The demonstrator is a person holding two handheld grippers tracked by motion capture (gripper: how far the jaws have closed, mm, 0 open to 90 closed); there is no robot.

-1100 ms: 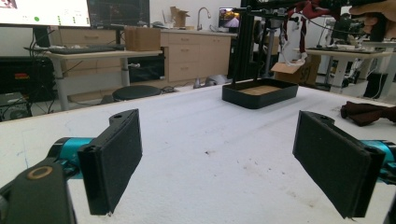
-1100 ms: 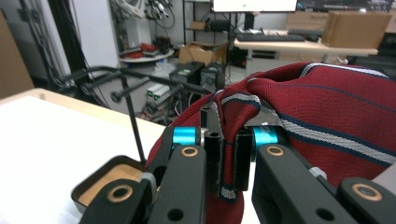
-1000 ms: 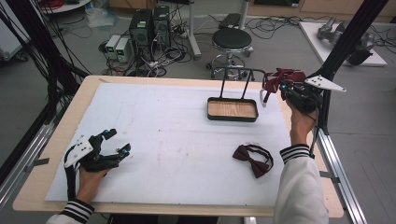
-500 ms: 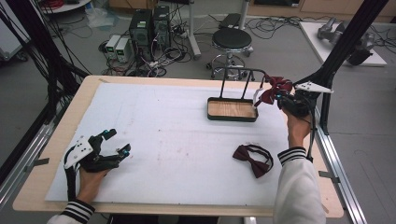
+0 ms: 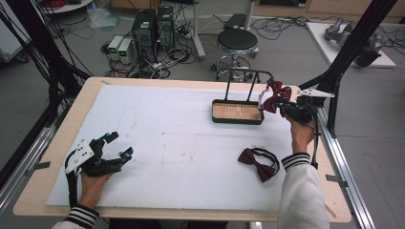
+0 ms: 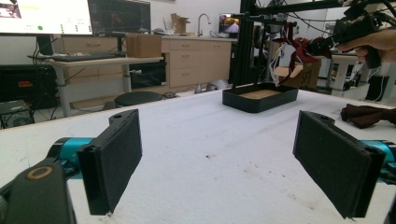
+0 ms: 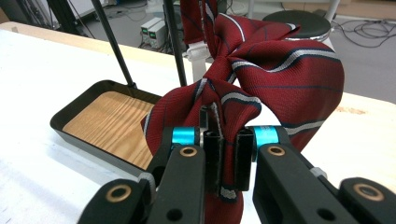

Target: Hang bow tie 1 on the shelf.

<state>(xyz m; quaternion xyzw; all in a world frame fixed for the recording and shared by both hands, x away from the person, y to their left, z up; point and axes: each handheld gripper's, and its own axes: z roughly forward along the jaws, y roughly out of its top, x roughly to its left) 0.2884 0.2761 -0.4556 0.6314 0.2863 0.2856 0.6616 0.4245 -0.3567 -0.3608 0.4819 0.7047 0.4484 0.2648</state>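
White padding covers the wooden surface (image 5: 157, 124), and beyond its far edge I see a cluttered floor with computer boxes, cables and a round black stool (image 5: 237, 39). My right gripper (image 5: 285, 107) hangs at the far right of the surface, its jaws clamped together on a red bow tie with pale stripes (image 5: 275, 95); in the right gripper view the fabric is pinched flat between the pads and the tie's wings (image 7: 261, 65) bulge up and away from the jaws. That tie sits just beside the right end of a shallow black tray with a wood-grain floor (image 5: 237, 112), close against the black wire rail (image 5: 248, 74) that arches over the tray. So the relation I care about is this: the tray lies to the left of my jaws and a little lower, its long axis running across the surface, and the rail stands between the tie and the tray's middle. I judge the next move calls for carrying the tie over the rim or onto the rail without snagging it. A second, darker maroon bow tie (image 5: 258, 162) lies flat on the padding near my right forearm, well apart from the tray. My left gripper (image 5: 111, 152) rests at the near left with jaws wide apart and nothing between them, far from both ties, so the right hand is plainly the nearer one.
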